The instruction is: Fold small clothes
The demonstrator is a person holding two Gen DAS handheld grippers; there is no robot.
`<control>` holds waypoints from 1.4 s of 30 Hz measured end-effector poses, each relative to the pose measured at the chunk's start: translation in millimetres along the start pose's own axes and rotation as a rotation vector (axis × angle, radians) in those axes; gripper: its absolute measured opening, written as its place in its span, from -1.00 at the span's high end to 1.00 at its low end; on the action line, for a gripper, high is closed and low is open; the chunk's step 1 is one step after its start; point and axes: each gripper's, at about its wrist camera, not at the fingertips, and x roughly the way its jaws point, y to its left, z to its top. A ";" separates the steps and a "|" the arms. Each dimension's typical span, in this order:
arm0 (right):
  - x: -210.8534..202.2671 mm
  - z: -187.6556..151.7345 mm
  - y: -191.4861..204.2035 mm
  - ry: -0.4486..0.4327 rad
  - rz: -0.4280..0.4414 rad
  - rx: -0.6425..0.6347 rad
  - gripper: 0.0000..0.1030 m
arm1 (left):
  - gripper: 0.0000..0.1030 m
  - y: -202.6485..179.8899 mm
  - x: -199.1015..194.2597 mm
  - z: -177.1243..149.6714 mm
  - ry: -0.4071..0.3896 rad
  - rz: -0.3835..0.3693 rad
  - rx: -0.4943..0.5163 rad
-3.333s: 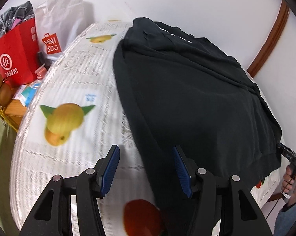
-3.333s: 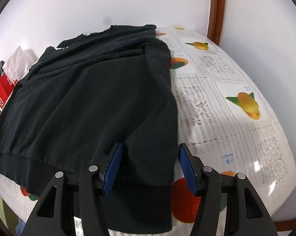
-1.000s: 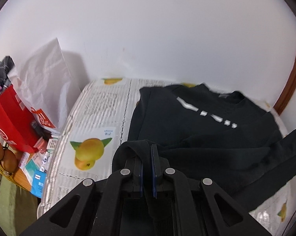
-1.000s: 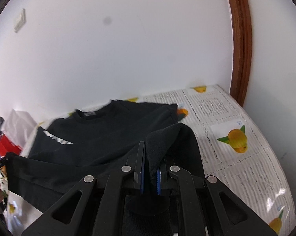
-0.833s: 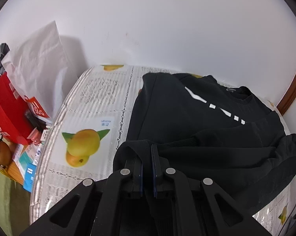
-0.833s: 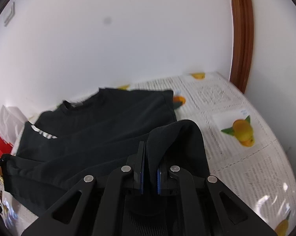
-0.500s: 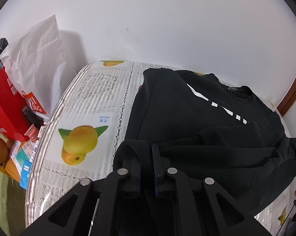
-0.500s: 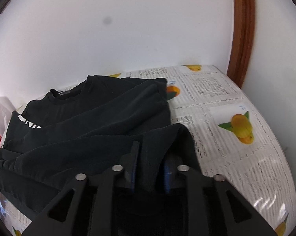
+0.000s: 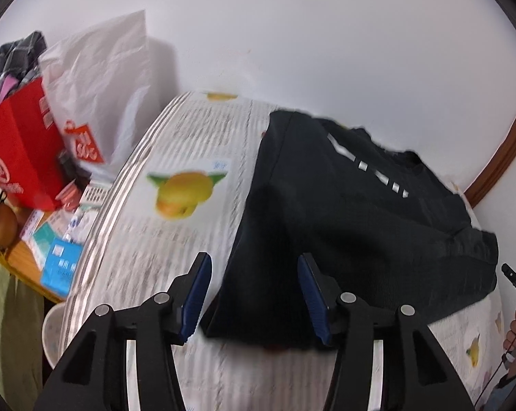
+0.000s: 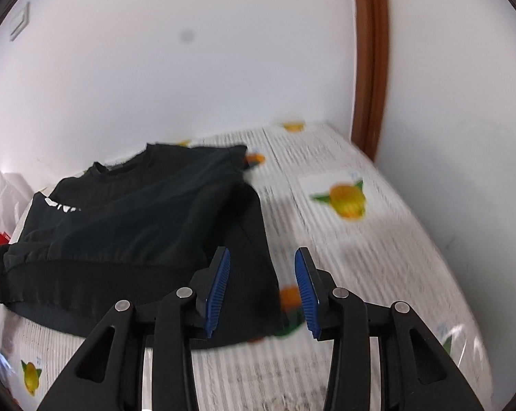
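A black sweatshirt (image 9: 343,226) with white lettering lies on the table, its lower half folded up over the chest; it also shows in the right wrist view (image 10: 148,226). My left gripper (image 9: 254,294) is open and empty, hovering above the sweatshirt's near left corner. My right gripper (image 10: 263,287) is open and empty, above the sweatshirt's near right corner. Both views are motion-blurred.
The table wears a white cloth (image 9: 148,239) printed with text and fruit. A red paper bag (image 9: 18,150) and a white bag (image 9: 103,96) stand left of the table, with boxes and a basket below. A white wall is behind, a brown door frame (image 10: 369,68) at right.
Both grippers were shut on the sweatshirt's hem and carried it forward over the body. Now both have opened, let the cloth drop, and drawn back.
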 end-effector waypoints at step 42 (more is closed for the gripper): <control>-49.8 -90.9 -1.4 0.119 0.013 -0.034 0.83 | 0.71 10.4 -63.9 -124.3 0.049 -0.014 0.038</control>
